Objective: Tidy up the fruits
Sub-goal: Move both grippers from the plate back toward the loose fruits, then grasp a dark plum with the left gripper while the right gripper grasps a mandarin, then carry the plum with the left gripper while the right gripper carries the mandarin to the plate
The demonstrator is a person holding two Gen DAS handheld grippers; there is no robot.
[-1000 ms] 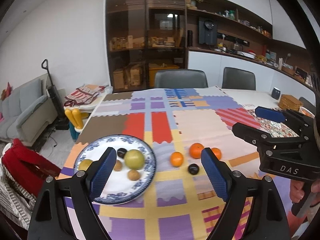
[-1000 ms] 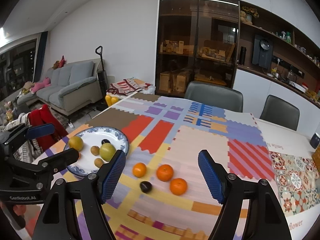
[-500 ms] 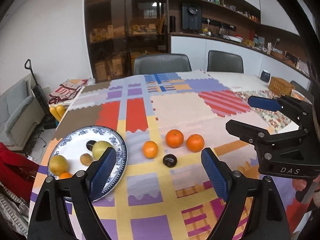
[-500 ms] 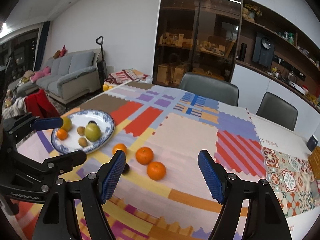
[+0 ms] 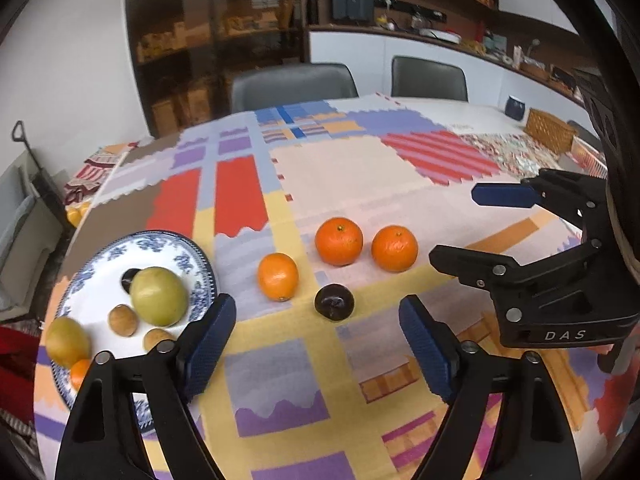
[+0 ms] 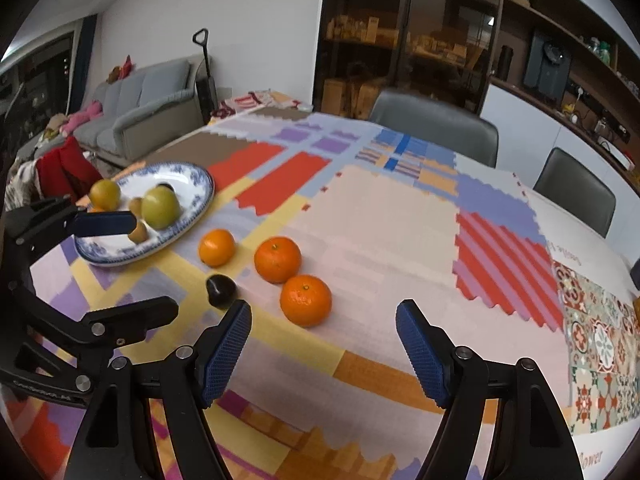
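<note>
Three oranges lie on the patchwork tablecloth: one on the left [image 5: 278, 276], one in the middle [image 5: 339, 241], one on the right [image 5: 394, 248]. A dark plum [image 5: 334, 302] lies in front of them. A blue-and-white plate [image 5: 192, 258] at the left holds a green apple [image 5: 159, 296], a yellow fruit [image 5: 67, 342], small brown fruits and a small orange. My left gripper [image 5: 318, 346] is open and empty, just short of the plum. My right gripper [image 6: 324, 350] is open and empty, just short of the nearest orange [image 6: 305, 300].
Two grey chairs [image 6: 434, 130] stand at the table's far side. A wicker basket [image 5: 551, 133] and a dark jar [image 5: 515, 107] sit at the far right. A patterned mat [image 6: 596, 340] covers the right end. A sofa [image 6: 140, 100] stands beyond the left edge.
Both grippers have moved forward and lower toward the loose fruit, which now looks larger and closer. Both stay open. The fruit has not moved.
</note>
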